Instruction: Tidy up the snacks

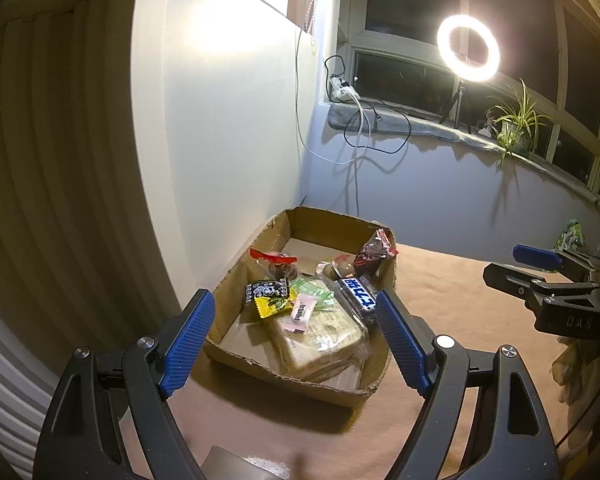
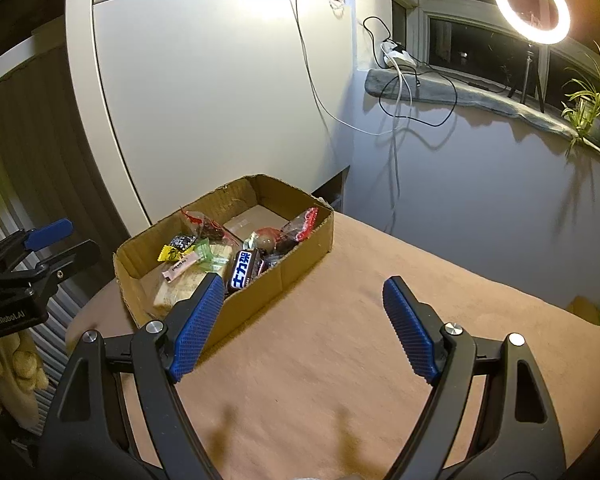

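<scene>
Presently: left gripper (image 1: 294, 316) spread wide, empty, right gripper (image 2: 304, 294) likewise wide and empty, cardboard box (image 2: 300, 264) on tan cloth (image 2: 340, 360), holding mixed wrapped snacks (image 1: 312, 312).

Lit ring light (image 1: 468, 48) on a small tripod (image 1: 459, 106) upon the stone windowsill (image 1: 400, 122), against dark window panes (image 2: 476, 46). Spider plant (image 1: 516, 122) further right along the sill. White power strip (image 2: 396, 55) at the sill's left end, black and white cables (image 1: 374, 136) dangling down the wall. Tall white cabinet panel (image 2: 220, 100) left of the window.
</scene>
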